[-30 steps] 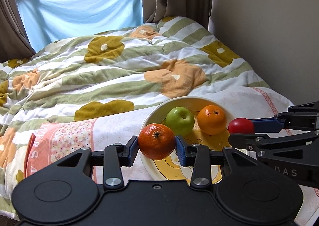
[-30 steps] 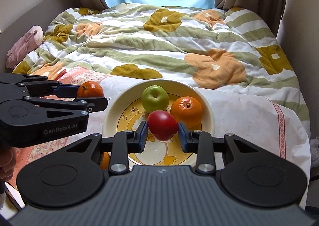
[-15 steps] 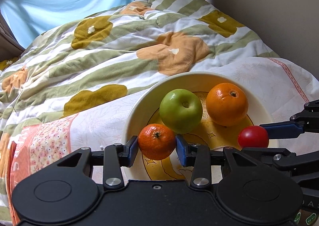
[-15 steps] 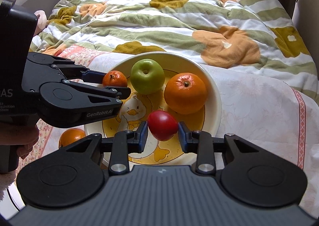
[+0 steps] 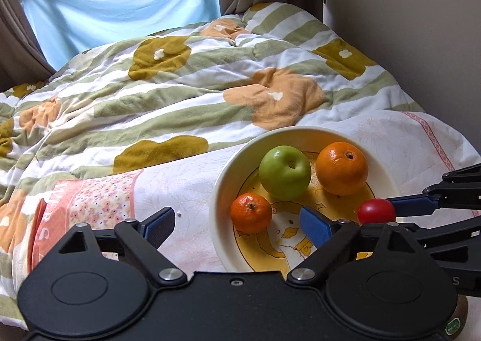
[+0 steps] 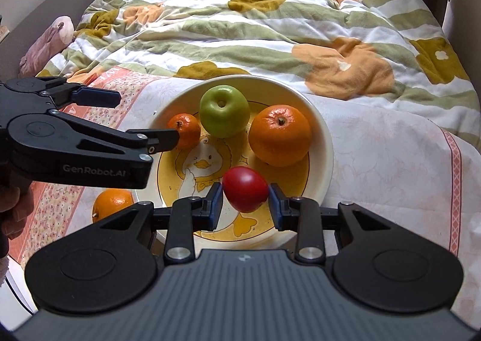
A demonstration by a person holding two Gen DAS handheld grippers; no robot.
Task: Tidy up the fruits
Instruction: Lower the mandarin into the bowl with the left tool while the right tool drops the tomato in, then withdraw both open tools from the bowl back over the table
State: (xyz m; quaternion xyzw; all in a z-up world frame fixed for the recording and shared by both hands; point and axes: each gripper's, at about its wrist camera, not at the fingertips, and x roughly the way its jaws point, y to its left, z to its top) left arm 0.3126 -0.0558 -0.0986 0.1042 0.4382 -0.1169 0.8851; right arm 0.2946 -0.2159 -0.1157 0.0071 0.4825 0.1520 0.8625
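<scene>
Four fruits sit in or over the bowl [image 6: 326,130]: one small mandarin [image 5: 251,212] at its left edge, one green apple [image 5: 285,172] and one large orange [image 5: 341,168] toward the far rim, and one red fruit [image 6: 245,189] over the near side. A fifth, another orange [image 6: 111,203], lies on the bedspread [image 6: 384,160] just left of the bowl. The bowl's middle is free. The left gripper [image 5: 237,225] is opening, the mandarin loose between its jaws. The right gripper [image 6: 246,205], angled down, is clenched on the red fruit.
</scene>
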